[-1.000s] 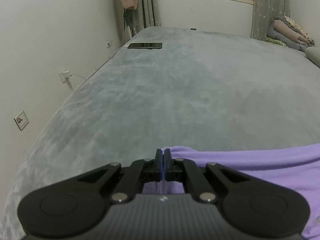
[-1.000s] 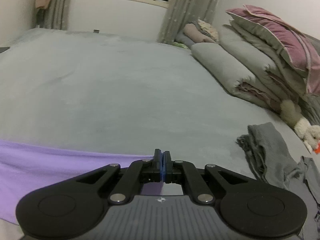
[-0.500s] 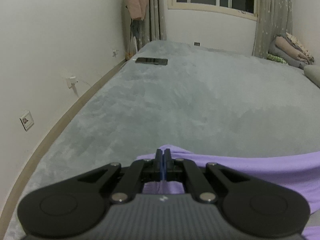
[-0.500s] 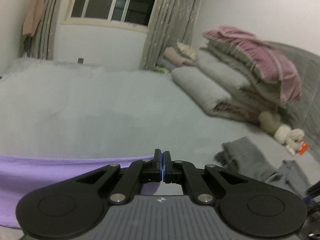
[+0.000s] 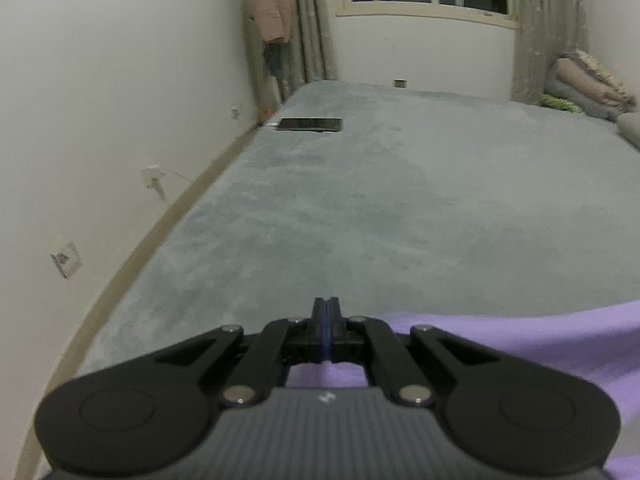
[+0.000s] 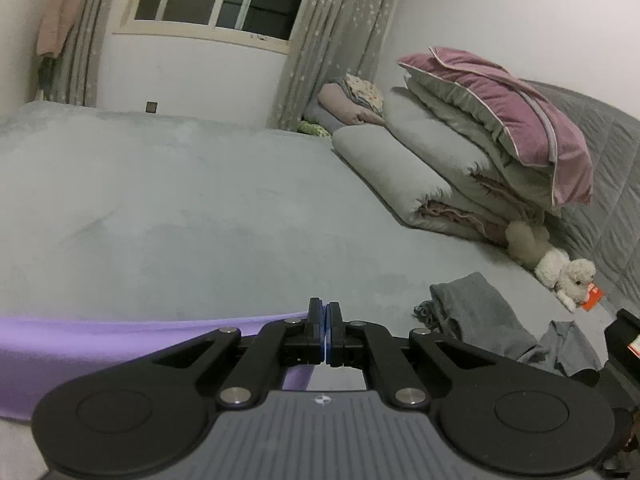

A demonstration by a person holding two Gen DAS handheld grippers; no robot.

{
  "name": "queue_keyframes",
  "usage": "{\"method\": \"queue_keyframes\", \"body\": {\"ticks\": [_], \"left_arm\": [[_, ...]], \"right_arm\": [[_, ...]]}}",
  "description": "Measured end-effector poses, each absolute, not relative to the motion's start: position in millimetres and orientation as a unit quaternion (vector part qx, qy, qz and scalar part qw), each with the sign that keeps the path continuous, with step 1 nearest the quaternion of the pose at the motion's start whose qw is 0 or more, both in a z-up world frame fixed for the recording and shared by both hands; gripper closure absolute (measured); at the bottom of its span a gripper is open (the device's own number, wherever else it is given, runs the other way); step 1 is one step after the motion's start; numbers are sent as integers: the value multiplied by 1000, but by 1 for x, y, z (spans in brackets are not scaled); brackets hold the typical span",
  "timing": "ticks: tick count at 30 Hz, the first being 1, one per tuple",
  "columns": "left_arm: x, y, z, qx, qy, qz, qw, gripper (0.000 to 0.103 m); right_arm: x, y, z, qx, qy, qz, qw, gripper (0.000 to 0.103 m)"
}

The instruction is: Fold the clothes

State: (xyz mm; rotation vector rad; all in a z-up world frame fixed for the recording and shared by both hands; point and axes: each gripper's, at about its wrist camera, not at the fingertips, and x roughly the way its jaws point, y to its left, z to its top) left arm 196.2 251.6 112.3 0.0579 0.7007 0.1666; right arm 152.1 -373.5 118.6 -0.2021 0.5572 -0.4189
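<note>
Spanning the foreground of both wrist views, a purple cloth point(image 5: 500, 344) is held taut between the two tools, low over the near part of the bed point(image 5: 400, 200).

- Left gripper point(image 5: 326, 308): jaws pressed together, clamped on the cloth's left corner; the fabric is seen running off to the right from the fingertips and hanging beneath them.
- Right gripper point(image 6: 324, 312): jaws pressed together, clamped on the cloth's right end; the purple cloth point(image 6: 100, 344) is stretched away to the left, its top edge forming a nearly straight line.
- Bed, grey plush cover: taken as the landmark. Its broad middle, beyond the cloth, is left open as far as the window wall.
- Left edge of the bed: bordered closely by a white wall point(image 5: 100, 120), a pale strip running along the join.
- Phone point(image 5: 310, 124): laid flat at the far left corner of the bed, well apart from the cloth.
- Folded bedding point(image 6: 480, 152): stacked along the right side of the bed, topped by a pink pillow.
- Stuffed toy point(image 6: 560, 272): laid at the foot of that stack.
- Grey clothes point(image 6: 480, 320): crumpled on the bed's near right part, just right of the right gripper.
- Curtains point(image 6: 332, 40): hung at the far end beyond the bed.
</note>
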Motion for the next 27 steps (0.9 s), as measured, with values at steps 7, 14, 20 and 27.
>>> {"method": "queue_keyframes", "body": {"ticks": [7, 14, 20, 27], "left_arm": [[200, 260, 91, 6, 376, 67, 924, 103], [216, 266, 75, -43, 387, 33, 921, 80], [237, 252, 42, -19, 413, 33, 910, 70], [236, 242, 35, 36, 401, 38, 915, 84]], "right_arm": [[160, -363, 101, -120, 286, -199, 930, 102], [164, -369, 83, -118, 307, -195, 924, 102], [172, -366, 68, -130, 320, -186, 920, 101], [176, -362, 48, -135, 332, -183, 916, 101]]}}
